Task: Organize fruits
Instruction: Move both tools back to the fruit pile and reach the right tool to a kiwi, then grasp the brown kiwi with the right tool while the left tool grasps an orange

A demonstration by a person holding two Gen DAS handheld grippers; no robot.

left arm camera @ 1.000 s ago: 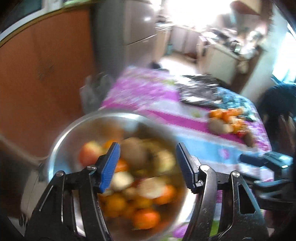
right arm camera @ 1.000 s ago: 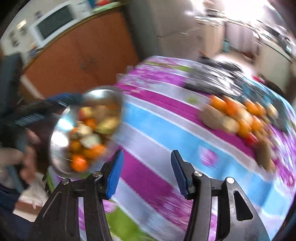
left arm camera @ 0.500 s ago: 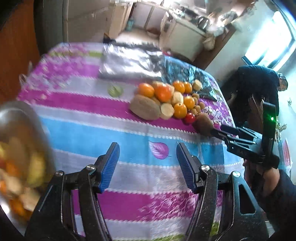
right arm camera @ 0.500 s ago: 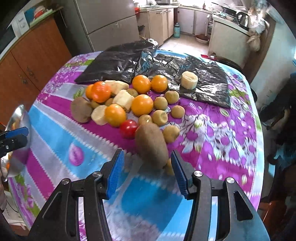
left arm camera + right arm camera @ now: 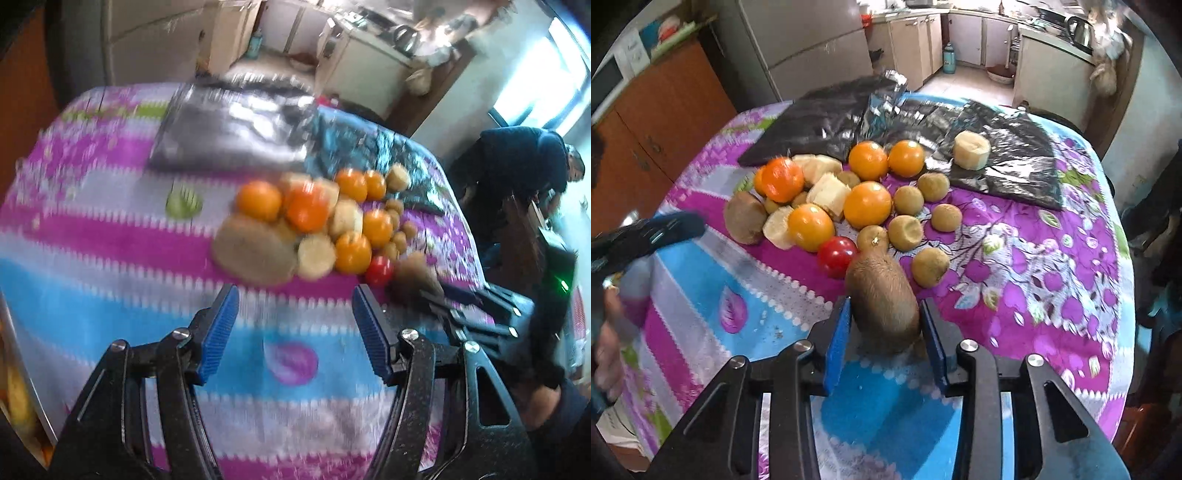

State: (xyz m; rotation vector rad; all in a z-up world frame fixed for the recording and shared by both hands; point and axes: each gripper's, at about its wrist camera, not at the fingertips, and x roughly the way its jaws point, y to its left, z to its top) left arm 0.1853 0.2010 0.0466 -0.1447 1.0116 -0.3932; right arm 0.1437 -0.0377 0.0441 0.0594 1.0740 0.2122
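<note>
Right tongs [image 5: 884, 334] round big kiwi [image 5: 882, 299]

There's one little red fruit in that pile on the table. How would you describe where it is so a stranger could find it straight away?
Start at the round table with the purple, blue and white flowered cloth and find the heap of fruit on it. On the heap's near edge, the small shiny red round fruit lies between an orange and the large fuzzy brown kiwi. It is the only red piece.

right gripper [image 5: 884, 345] has apparently closed around the big kiwi [image 5: 882, 299].
</note>
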